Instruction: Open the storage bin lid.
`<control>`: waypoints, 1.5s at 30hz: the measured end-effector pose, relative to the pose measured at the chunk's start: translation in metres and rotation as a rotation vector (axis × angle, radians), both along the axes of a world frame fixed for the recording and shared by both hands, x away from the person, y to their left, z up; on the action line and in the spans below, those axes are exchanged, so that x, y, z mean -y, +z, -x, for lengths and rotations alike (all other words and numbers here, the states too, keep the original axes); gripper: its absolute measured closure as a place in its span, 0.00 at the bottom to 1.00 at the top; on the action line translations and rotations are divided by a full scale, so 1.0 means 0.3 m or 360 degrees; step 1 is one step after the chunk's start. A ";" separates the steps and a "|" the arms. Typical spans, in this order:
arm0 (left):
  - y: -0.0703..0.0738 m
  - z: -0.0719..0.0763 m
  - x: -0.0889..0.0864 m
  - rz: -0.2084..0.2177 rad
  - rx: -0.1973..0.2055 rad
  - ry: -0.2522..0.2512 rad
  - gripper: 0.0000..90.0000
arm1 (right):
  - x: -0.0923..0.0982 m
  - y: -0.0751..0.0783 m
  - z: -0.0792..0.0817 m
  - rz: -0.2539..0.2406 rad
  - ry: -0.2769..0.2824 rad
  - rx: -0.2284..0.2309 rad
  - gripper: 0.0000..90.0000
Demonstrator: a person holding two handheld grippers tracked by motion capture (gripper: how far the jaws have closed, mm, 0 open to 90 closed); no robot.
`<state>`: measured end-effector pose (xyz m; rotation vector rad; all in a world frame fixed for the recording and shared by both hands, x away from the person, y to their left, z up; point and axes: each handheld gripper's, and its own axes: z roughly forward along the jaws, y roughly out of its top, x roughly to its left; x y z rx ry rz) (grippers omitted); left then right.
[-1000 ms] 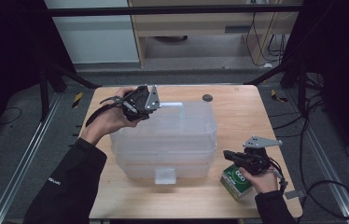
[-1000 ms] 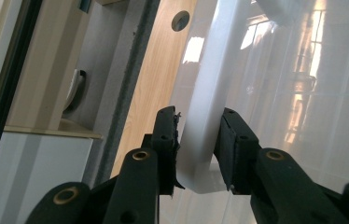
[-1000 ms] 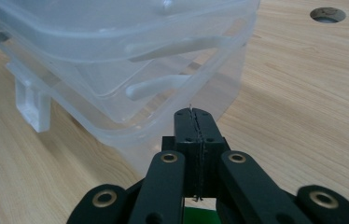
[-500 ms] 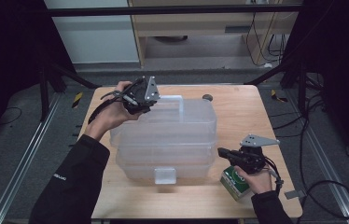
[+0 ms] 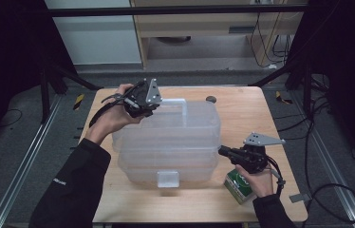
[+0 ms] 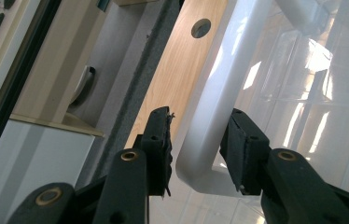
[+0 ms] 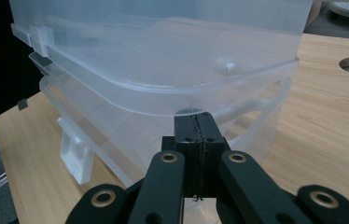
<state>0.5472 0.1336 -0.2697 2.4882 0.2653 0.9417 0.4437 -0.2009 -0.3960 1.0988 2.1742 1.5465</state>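
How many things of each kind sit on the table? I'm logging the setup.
Clear plastic boxes, stacked: 2, upper and lower
White latch: 1
White handle: 1
Green carton: 1
Total: 5

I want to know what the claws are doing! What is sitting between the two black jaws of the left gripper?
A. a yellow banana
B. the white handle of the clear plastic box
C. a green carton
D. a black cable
B: in the left gripper view the white handle of the clear plastic box runs between the jaws of the left gripper, which have just been opening and stand apart from it.
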 end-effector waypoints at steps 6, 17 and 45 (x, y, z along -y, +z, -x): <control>0.005 0.026 -0.035 0.0091 -0.0033 -0.0008 0.57 | -0.004 -0.005 0.000 0.0013 0.0003 -0.0014 1.00; 0.035 0.105 -0.168 0.0454 -0.0063 0.0044 0.47 | -0.004 -0.004 -0.001 0.0025 0.0004 -0.0013 1.00; -0.190 0.354 -0.566 0.1293 0.0057 0.0493 0.74 | -0.006 -0.002 0.000 0.0043 0.0002 -0.0018 1.00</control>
